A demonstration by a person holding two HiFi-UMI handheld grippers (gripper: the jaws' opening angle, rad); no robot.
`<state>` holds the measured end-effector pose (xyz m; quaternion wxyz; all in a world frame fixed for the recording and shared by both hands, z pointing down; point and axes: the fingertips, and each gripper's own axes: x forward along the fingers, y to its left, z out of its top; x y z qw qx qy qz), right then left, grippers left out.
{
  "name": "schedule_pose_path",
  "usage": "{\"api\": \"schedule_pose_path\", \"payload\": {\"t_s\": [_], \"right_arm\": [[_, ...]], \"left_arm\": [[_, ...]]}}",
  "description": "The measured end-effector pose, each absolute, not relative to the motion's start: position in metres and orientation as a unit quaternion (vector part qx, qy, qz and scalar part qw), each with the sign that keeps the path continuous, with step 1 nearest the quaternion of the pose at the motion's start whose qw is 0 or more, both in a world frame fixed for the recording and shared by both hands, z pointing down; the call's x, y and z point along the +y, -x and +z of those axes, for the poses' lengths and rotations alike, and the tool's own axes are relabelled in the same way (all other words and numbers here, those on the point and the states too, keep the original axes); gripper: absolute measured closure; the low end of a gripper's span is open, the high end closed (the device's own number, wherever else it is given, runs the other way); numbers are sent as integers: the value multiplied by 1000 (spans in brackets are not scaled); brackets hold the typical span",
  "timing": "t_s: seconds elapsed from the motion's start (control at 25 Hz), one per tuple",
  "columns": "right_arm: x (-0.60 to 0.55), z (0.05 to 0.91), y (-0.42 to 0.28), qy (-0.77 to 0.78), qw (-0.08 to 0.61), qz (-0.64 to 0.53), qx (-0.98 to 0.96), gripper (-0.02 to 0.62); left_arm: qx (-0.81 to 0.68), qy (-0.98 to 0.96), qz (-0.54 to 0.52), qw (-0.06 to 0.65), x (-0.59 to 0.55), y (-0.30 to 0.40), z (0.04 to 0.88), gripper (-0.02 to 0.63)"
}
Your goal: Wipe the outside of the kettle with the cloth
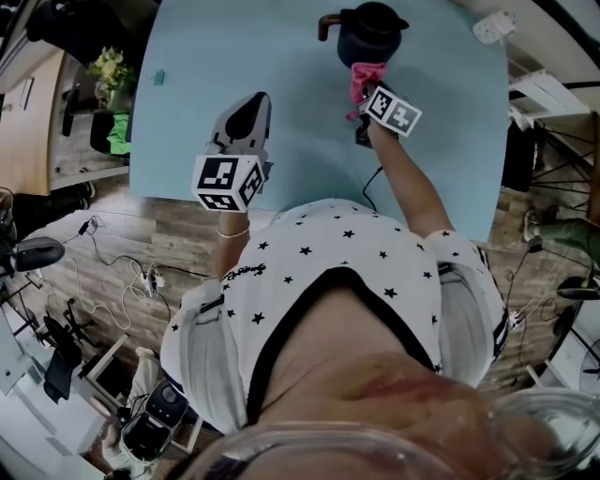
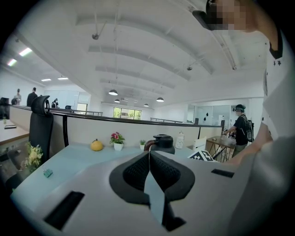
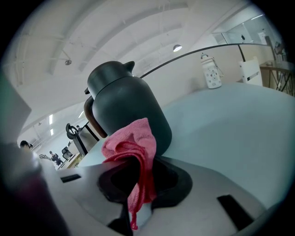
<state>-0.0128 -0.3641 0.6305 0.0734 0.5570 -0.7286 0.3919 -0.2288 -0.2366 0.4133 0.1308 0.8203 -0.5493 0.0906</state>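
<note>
- At the far left of the head view, off the bench (image 1: 187,141), a bunch of pale flowers (image 1: 111,67) stands above the wooden floor (image 1: 122,234), where loose cables (image 1: 131,281) lie.
- A small teal object (image 1: 159,77) lies alone near the bench's left edge, well apart from everything else. It is too small to make out what it is.
- The left claw (image 1: 253,101) hovers over the near left part of the bench and points away from the person. In the left gripper view its jaws (image 2: 149,161) are pressed together with nothing between them.
- Past that claw, the left gripper view shows a yellow fruit (image 2: 97,145), a potted flower (image 2: 117,139) and a small green plant (image 2: 143,144) in a row along the partition. A black office chair (image 2: 40,124) rises at the left.
- The kettle (image 1: 368,33), dark and rounded, stands upright at the far middle of the bench, with its brown handle (image 1: 326,23) turned to the left.
- The pink cloth (image 1: 366,77) sits bunched against the kettle's near lower wall, touching it.
- The right claw (image 1: 362,94) is clamped on the cloth. In the right gripper view the cloth (image 3: 133,143) fills the gap between the jaws and a tail hangs down, hiding the pads. The kettle (image 3: 124,106) rises just behind it.
- A black cable (image 1: 370,183) runs along the bench beside the right forearm.
- A white jar (image 3: 211,71) stands further right, near the partition.
</note>
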Motion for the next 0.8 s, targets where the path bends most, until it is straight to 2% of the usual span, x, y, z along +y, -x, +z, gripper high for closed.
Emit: {"api": "schedule_pose_path", "payload": {"t_s": [0.4,0.8], "right_arm": [[-346,618,5,-553,51,395,-732,528],[-331,546,-19,-550,-47,368,-748,529]], "left_arm": [[-544,-825,87,122,-233,224,407,577],[-529,-837,88,113,-230,214,402,577]]}}
